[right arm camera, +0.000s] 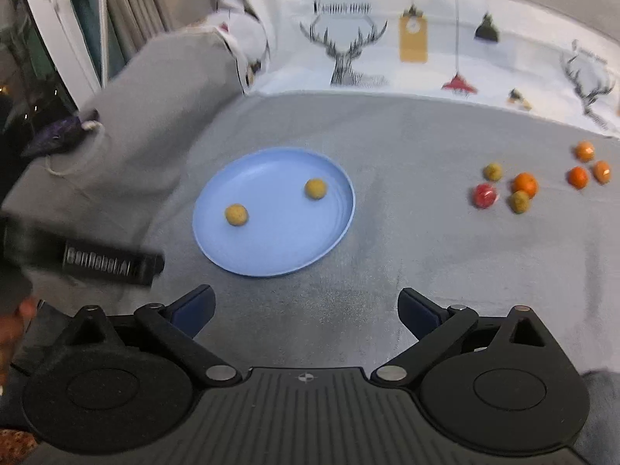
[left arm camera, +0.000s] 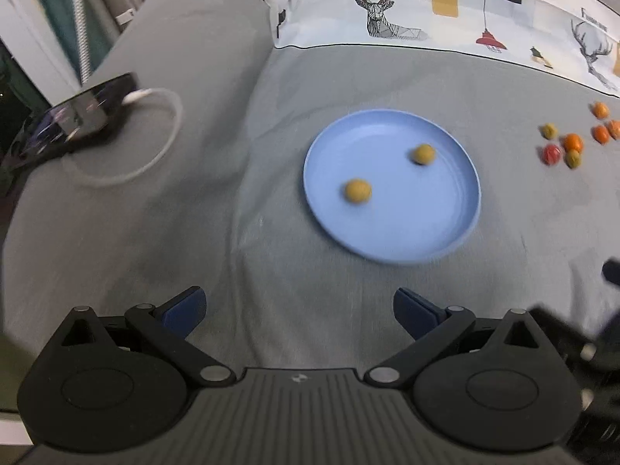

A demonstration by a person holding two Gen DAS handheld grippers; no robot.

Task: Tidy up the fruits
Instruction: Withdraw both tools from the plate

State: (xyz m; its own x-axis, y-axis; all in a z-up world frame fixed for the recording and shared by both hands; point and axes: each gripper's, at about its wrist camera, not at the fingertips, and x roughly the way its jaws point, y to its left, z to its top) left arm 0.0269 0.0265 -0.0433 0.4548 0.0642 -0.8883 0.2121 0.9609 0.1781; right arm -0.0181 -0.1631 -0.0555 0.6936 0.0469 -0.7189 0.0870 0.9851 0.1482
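The left gripper point(left arm camera: 298, 310) stands wide apart with nothing between its blue-padded fingers point(left arm camera: 186, 312), held above grey cloth point(left arm camera: 271, 232) near the plate; the right gripper point(right arm camera: 306, 310) is likewise spread wide and bare, its blue pads point(right arm camera: 420, 312) over the same cloth. Both tools are matte black plastic with round hinged discs and a ribbed body. At the left edge of the right wrist view a dark ribbed bar point(right arm camera: 112, 261) is smeared by motion and cut off, and a sliver of hand point(right arm camera: 15, 321) shows beside it, too blurred to read. Ahead lies a round, smooth, pale blue plate point(left arm camera: 407, 240) with a shallow raised rim, its near edge blurred in the left view. On it sit two small, dull yellow, round fruits point(left arm camera: 357, 191), well apart from each other. To the right of the plate, well clear of it on the cloth, lies a loose group of small fruits point(right arm camera: 525, 185): orange ones, one red and glossy, and some greenish-yellow; those farthest right are cut by the frame in the left view. On a raised grey cushion point(left arm camera: 186, 58) to the left rests a dark phone point(left arm camera: 93, 110) with a looped white cable point(left arm camera: 170, 131). Behind is white fabric printed with deer heads point(left arm camera: 381, 4) and hanging lamps.
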